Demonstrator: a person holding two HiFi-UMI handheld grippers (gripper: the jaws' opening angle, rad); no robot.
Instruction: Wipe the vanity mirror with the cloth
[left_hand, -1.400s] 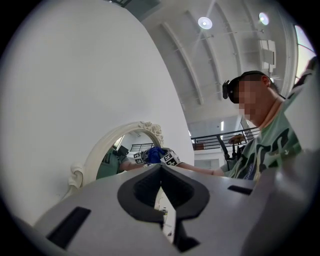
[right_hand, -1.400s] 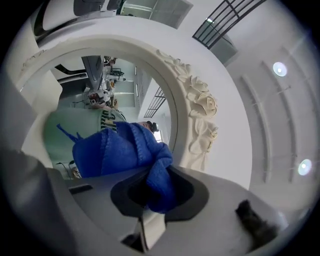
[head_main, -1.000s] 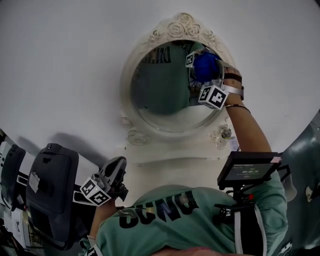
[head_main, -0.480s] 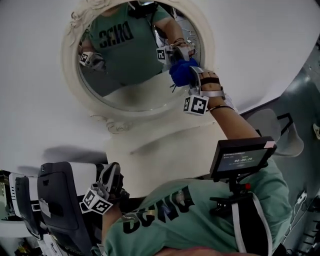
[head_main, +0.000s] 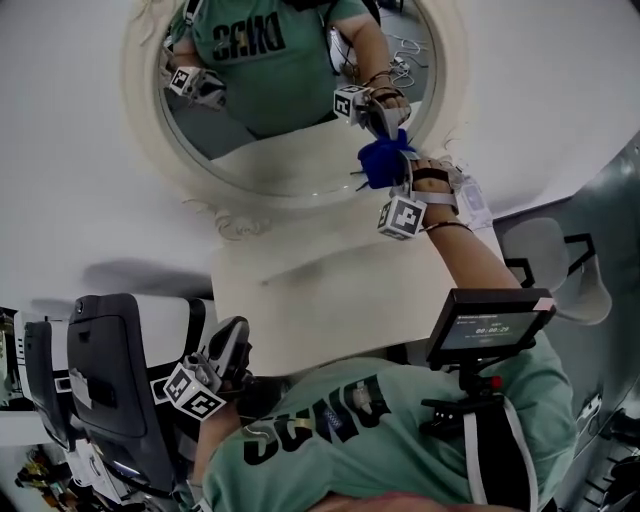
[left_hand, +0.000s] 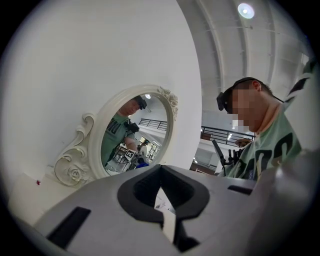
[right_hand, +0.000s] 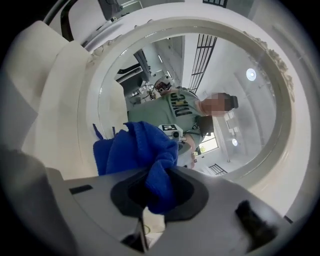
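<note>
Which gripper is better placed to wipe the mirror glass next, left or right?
Right. The right gripper is shut on the blue cloth at the mirror. The left gripper hangs low by the person's waist, shut and empty.

Head view looks down, right gripper view near the mirror (right_hand: 240, 90), left farther — mirror shared.

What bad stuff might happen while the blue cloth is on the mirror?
The right tool pinches only a fold of the bunched blue cloth, so the cloth might slip out. Then the tool's hard front could scrape the mirror glass. Pushing hard might also rock the mirror, which seems only to stand against the wall.
</note>
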